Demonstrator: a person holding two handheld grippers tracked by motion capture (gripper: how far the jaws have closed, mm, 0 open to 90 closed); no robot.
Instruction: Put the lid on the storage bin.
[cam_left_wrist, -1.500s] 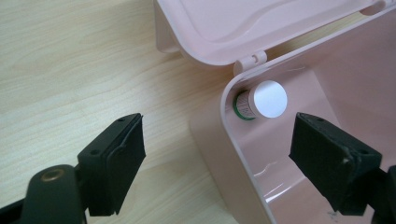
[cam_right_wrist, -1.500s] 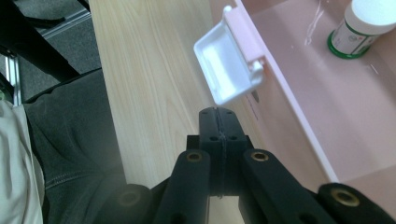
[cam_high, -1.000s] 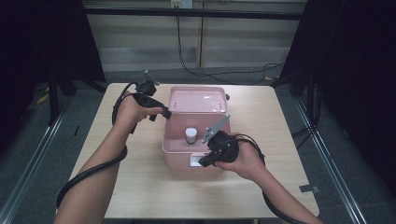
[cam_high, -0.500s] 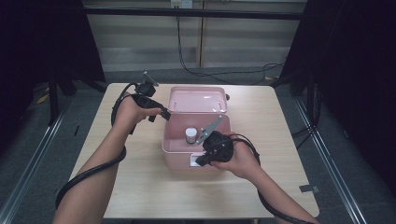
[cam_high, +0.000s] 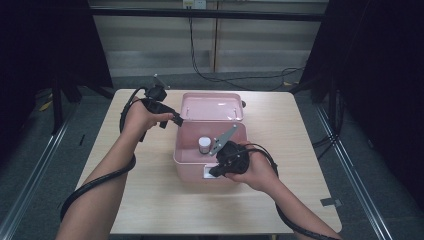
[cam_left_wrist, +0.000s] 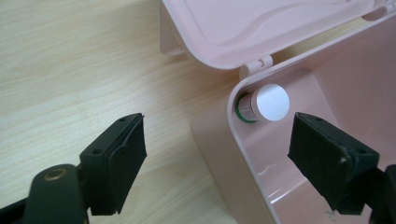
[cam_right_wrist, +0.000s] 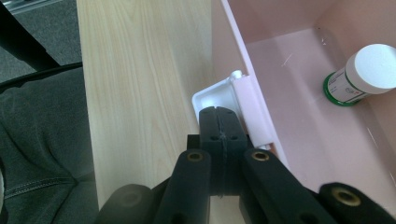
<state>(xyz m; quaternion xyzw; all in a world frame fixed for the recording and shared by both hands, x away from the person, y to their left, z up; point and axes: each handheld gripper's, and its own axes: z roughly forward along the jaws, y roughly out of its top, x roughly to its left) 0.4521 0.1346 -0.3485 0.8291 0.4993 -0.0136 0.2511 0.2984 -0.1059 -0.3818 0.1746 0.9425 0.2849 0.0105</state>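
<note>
The pink box (cam_high: 207, 160) sits mid-table, nearer the far edge, lid (cam_high: 212, 106) thrown back, a white-capped bottle (cam_high: 204, 144) standing inside near its middle. Your right gripper (cam_right_wrist: 219, 122) has its jaws pressed together with nothing between them, tips against the white latch (cam_right_wrist: 219, 95) on the box's near wall. Your left gripper (cam_left_wrist: 233, 154) hovers wide open, empty, straddling the box's far left corner

Glossy pink plastic box (cam_high: 210, 165), pale wood-grain table (cam_high: 150, 200), matt black claw (cam_right_wrist: 219, 135) pads
</note>
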